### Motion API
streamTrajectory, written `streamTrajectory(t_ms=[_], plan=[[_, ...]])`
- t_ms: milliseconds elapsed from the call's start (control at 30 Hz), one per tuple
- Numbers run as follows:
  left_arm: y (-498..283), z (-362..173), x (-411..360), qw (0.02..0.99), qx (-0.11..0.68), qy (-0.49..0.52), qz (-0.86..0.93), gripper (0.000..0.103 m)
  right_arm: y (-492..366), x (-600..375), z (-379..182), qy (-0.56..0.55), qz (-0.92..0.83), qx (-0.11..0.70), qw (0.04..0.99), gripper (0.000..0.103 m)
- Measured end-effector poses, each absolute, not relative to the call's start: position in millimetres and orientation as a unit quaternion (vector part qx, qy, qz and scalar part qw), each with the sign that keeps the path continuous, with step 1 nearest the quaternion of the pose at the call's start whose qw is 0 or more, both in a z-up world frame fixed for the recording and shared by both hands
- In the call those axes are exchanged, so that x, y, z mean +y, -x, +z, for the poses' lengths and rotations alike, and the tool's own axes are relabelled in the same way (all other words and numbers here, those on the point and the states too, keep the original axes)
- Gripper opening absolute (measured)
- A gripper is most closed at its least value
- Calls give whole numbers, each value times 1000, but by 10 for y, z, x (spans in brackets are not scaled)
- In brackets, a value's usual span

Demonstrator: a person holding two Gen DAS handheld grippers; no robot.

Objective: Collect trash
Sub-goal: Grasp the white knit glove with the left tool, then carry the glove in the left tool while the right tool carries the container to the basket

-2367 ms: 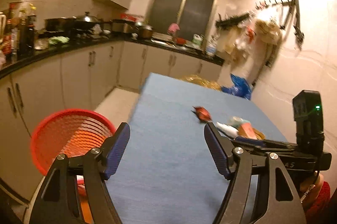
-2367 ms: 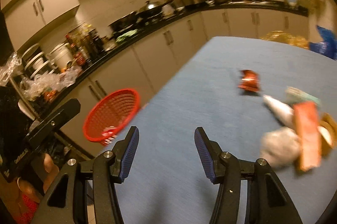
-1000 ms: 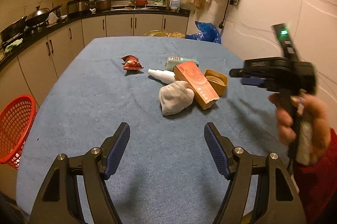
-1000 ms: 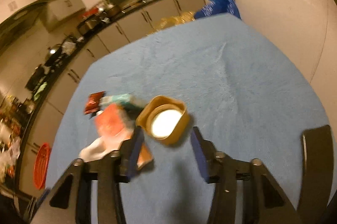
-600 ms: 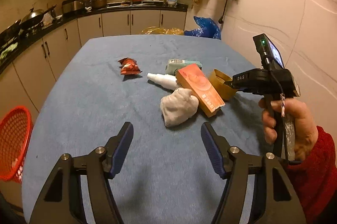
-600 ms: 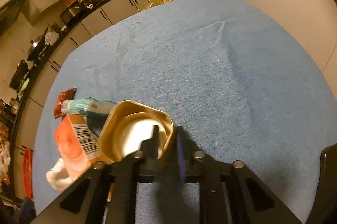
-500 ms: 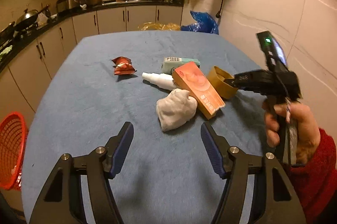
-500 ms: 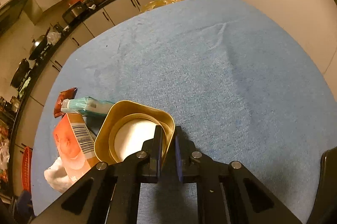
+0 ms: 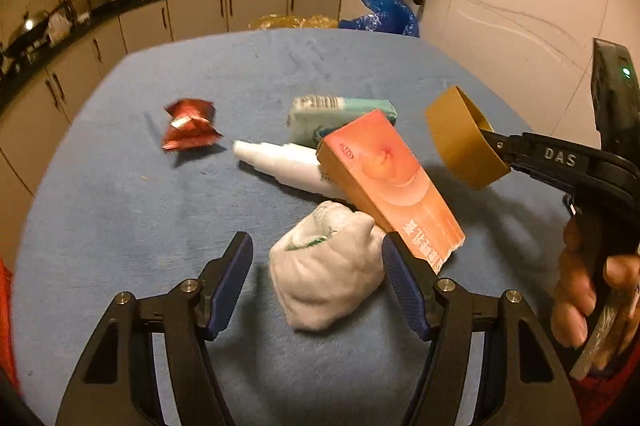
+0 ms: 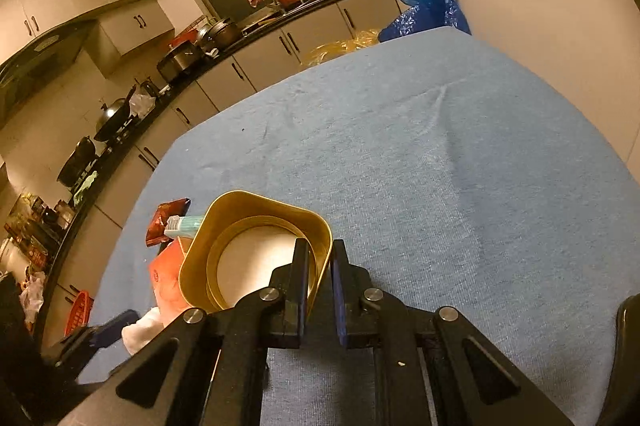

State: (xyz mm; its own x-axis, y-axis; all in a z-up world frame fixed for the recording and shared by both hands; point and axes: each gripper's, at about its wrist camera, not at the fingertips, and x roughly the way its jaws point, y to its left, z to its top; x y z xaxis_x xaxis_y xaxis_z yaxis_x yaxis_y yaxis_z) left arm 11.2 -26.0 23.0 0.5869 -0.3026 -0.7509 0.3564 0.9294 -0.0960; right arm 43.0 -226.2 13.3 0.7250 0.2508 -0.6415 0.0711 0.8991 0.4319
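Right wrist view: the right gripper [image 10: 320,266] pinches one wall of the gold tub [image 10: 256,250], clear of the cloth; that thin grip could let it swing or drop. The left gripper [image 9: 316,278] gapes, empty, a white wad [image 9: 328,278] between its jaws. Beyond: one box [image 9: 392,182], one bottle [image 9: 284,166], one packet [image 9: 340,114], one wrapper [image 9: 188,124].

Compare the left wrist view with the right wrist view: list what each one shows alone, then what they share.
Left wrist only: the open left gripper around a crumpled white cloth wad, a white plastic spray bottle, and the hand holding the right gripper.

Right wrist only: the gold square paper cup's white inside, with the jaws pinching its rim.

Both: the cup held off the blue tablecloth, the orange cardboard box, the red foil wrapper, the teal tissue pack, and the blue plastic bag.
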Motion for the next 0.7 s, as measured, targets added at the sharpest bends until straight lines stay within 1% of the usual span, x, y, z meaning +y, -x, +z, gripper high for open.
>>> streamTrajectory(t_ms=[33, 100, 133, 200, 267, 400, 567, 700], plan=[[-138, 202, -263, 889, 417, -27, -186, 60, -438, -2241, 143, -216, 49, 366, 904, 11], [-174, 148, -263, 885, 425, -18, -191, 49, -448, -2199, 142, -209, 47, 365, 906, 11], [-191, 119, -260, 881, 431, -12, -196, 45, -447, -2178, 141, -207, 50, 365, 906, 11], [-182, 100, -256, 880, 431, -9, -198, 43, -435, -2110, 144, -202, 54, 363, 908, 12], [-132, 126, -228, 884, 424, -9, -198, 39, -421, -2040, 170, -189, 58, 356, 913, 12], [27, 230, -67, 900, 397, 2, -180, 39, -285, -1947, 273, -161, 64, 323, 930, 12], [221, 414, 240, 933, 335, 23, -131, 39, -59, -1712, 441, -101, 73, 264, 956, 12], [273, 503, 378, 950, 295, 39, -97, 39, 29, -1535, 476, -75, 97, 252, 960, 12]])
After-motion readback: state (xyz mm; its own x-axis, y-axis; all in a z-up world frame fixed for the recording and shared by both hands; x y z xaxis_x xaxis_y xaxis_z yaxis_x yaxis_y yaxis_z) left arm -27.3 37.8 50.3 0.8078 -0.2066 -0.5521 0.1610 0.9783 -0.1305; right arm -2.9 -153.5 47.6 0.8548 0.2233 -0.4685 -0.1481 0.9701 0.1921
